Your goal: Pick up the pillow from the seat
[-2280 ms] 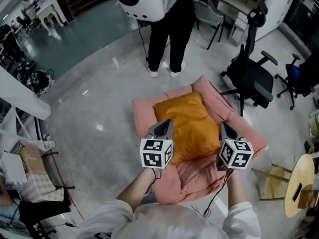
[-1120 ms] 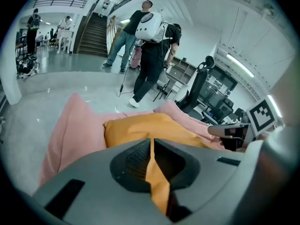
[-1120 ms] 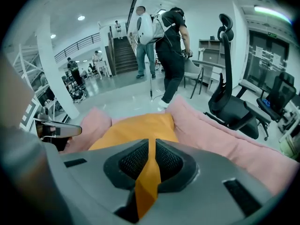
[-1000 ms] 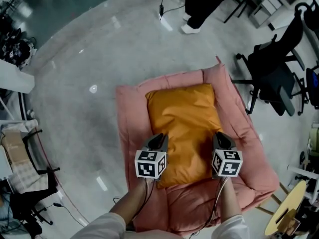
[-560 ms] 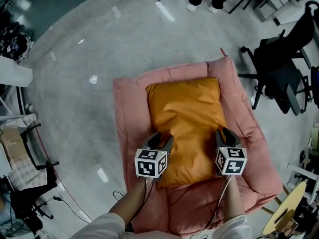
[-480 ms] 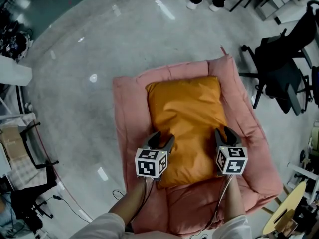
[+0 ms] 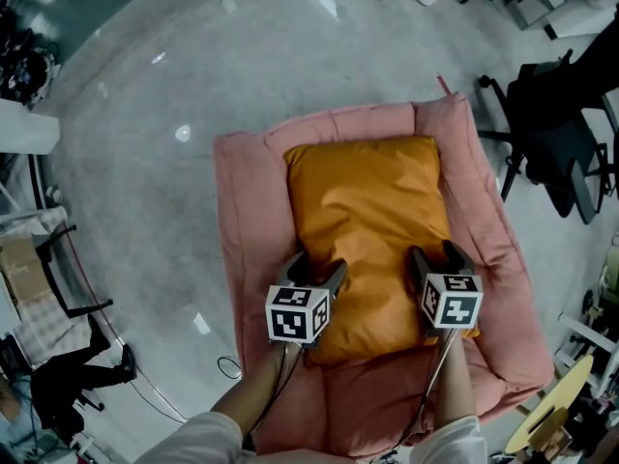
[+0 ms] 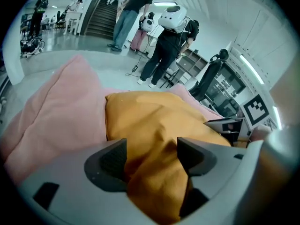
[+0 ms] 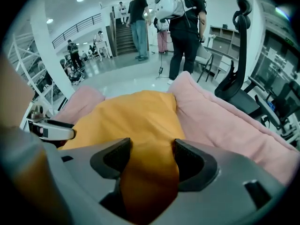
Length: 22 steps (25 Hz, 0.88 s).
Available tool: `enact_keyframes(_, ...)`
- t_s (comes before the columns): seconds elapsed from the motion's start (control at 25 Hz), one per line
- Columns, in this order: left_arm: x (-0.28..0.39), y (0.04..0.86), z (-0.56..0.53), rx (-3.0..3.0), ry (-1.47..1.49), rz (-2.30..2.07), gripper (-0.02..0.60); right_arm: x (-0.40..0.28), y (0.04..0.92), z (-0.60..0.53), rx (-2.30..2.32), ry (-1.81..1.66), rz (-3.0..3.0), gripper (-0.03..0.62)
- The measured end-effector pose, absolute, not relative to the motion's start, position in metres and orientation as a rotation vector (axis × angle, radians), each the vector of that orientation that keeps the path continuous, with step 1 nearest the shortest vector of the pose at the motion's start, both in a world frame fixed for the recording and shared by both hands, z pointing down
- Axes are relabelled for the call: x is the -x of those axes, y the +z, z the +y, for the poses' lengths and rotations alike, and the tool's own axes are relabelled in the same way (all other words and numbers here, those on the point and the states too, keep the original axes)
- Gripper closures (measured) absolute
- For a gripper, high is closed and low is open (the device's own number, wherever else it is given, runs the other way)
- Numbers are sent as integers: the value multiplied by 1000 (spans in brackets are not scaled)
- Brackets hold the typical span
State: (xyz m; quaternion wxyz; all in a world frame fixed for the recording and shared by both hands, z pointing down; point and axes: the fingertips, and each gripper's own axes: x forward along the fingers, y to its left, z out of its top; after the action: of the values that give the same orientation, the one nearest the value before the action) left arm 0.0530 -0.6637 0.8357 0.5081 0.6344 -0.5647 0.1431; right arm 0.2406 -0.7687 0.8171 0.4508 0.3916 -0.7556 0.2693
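Pink seat [image 7: 250,222], pillow [image 7: 372,209] within both tongs [image 7: 317,264] [image 7: 435,251]

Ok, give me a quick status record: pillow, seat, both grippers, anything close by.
pillow: orange, lying flat on the seat, not lifted
seat: pink, padded, on the floor
left gripper: at the pillow's near left corner; jaws apart, just been opening; a fold of pillow fabric stands between them
right gripper: at the near right corner; jaws apart, just been opening; pillow fabric between them
nearby: black office chair right of the seat in the head view
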Motion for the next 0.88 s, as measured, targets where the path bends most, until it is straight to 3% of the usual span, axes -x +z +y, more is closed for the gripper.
enact_keyframes(0.4, -66, 864, -663, -1488, 361, -1251, 261, -239, 850, -762, -874, 753, -1798, 321)
enact_keyframes(0.64, -69, 870, -664, -1486, 380, -1240, 323, -236, 856, -757, -812, 767, -1791, 431)
enact_keyframes(0.88, -77, 866, -664, -1553, 420, -1192, 453, -230, 855, -752, -780, 707, -1792, 542)
